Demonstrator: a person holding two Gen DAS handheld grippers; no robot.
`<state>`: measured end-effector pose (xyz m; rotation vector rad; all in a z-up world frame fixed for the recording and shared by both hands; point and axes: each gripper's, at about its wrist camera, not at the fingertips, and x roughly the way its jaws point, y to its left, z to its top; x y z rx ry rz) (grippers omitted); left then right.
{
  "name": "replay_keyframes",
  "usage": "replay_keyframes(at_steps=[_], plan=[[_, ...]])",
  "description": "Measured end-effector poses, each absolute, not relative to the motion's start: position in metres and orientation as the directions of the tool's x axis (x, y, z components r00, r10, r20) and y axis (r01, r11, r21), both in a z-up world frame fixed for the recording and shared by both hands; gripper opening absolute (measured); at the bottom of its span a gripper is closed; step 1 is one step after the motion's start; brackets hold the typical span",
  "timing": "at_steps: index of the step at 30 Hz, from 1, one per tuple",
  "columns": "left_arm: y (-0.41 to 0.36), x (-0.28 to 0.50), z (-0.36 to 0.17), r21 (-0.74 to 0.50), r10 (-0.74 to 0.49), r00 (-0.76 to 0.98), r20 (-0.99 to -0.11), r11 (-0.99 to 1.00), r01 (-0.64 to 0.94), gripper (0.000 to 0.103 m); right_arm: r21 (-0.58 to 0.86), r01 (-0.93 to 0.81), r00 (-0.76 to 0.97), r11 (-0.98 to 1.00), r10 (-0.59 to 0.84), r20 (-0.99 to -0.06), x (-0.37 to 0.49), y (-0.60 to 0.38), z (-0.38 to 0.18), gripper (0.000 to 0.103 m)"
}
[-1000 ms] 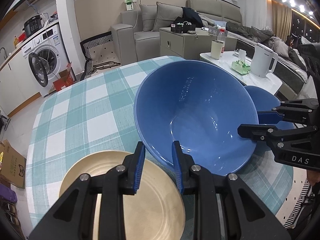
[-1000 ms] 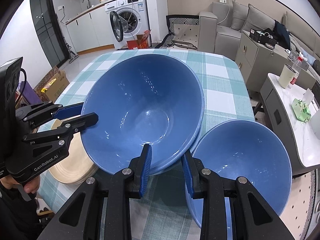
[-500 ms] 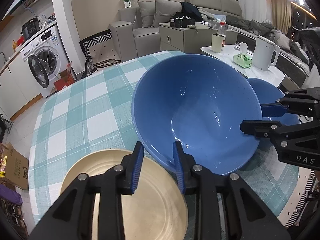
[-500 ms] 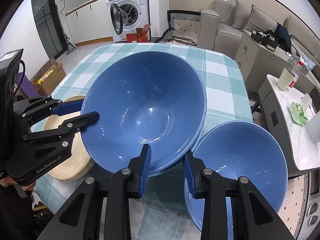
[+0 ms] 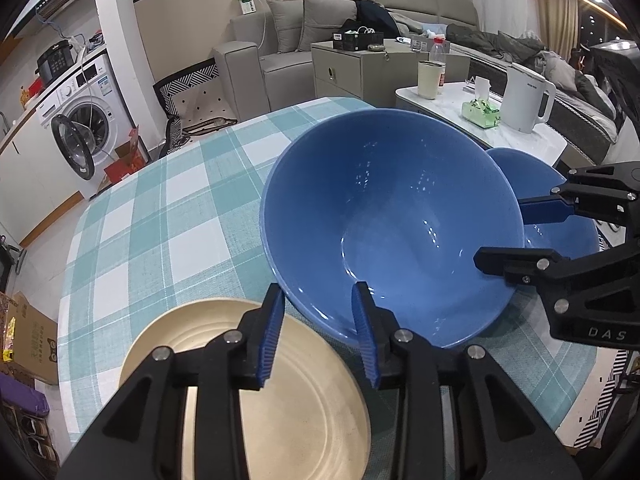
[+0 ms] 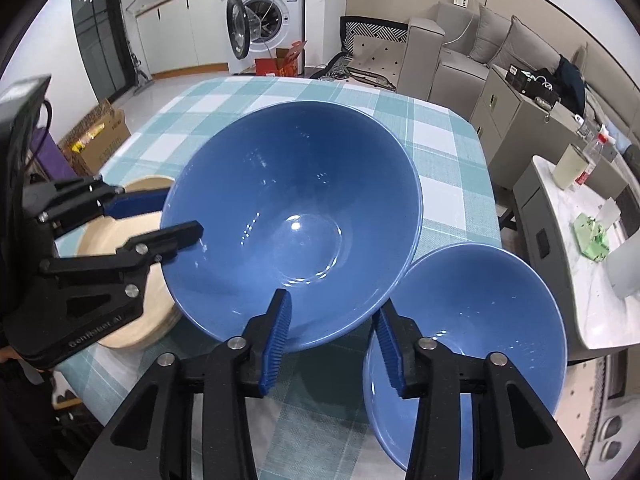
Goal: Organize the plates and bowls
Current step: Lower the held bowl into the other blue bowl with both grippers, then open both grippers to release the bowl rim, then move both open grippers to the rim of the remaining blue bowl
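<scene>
Bowl handling: big blue bowl [image 6: 296, 220] looks glazed ceramic, so heavy, rigid, slick, chippable; pinch the rim. It sits mid-table, beige plates [image 5: 256, 392] left, small blue bowl [image 6: 472, 320] right. Left gripper [image 5: 318, 336] and right gripper [image 6: 332, 340] straddle its near rim, jaws have just been opening, pads off. Readable: "DAS", "GenRobot".

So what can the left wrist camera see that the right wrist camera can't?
Only the left wrist view shows the white electric kettle and the whole top of the round beige plate. Only the right wrist view shows the inside of the small blue bowl. Both show the big blue bowl, the teal checked tablecloth and the white washing machine.
</scene>
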<state>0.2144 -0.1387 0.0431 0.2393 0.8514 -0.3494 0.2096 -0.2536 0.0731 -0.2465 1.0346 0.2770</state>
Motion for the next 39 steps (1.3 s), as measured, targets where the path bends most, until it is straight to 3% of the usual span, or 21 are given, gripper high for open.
replay_keyframes(at_steps=[5, 7, 9, 18, 22, 34, 39], plan=[[-0.140, 0.211, 0.042, 0.080, -0.199, 0.613, -0.765, 0.914, 0.397, 0.045, -0.119, -0.356, 0.505, 0.927, 0.084, -0.859, 0.204, -0.251, 0.072, 0.051], [-0.141, 0.208, 0.045, 0.098, -0.194, 0.626, -0.755, 0.910, 0.402, 0.053, -0.141, -0.366, 0.528, 0.920, 0.080, -0.846, 0.201, -0.251, 0.075, 0.066], [-0.142, 0.205, 0.049, 0.113, -0.190, 0.640, -0.744, 0.909, 0.401, 0.054, -0.150, -0.375, 0.548, 0.915, 0.088, -0.832, 0.197, -0.249, 0.079, 0.076], [-0.135, 0.200, 0.060, 0.052, -0.245, 0.641, -0.728, 0.912, 0.408, 0.059, -0.068, -0.320, 0.609, 0.945, 0.151, -0.779, 0.179, -0.269, 0.105, 0.087], [-0.138, 0.198, 0.063, 0.040, -0.256, 0.645, -0.720, 0.913, 0.407, 0.059, 0.007, -0.260, 0.661, 0.966, 0.184, -0.728, 0.166, -0.287, 0.120, 0.099], [-0.156, 0.198, 0.068, -0.028, -0.324, 0.619, -0.715, 0.899, 0.438, 0.060, 0.130, -0.116, 0.745, 0.985, 0.172, -0.645, 0.122, -0.333, 0.138, 0.102], [-0.161, 0.200, 0.066, -0.044, -0.326, 0.615, -0.718, 0.903, 0.427, 0.061, 0.180, -0.042, 0.742, 0.983, 0.152, -0.653, 0.114, -0.358, 0.129, 0.102]])
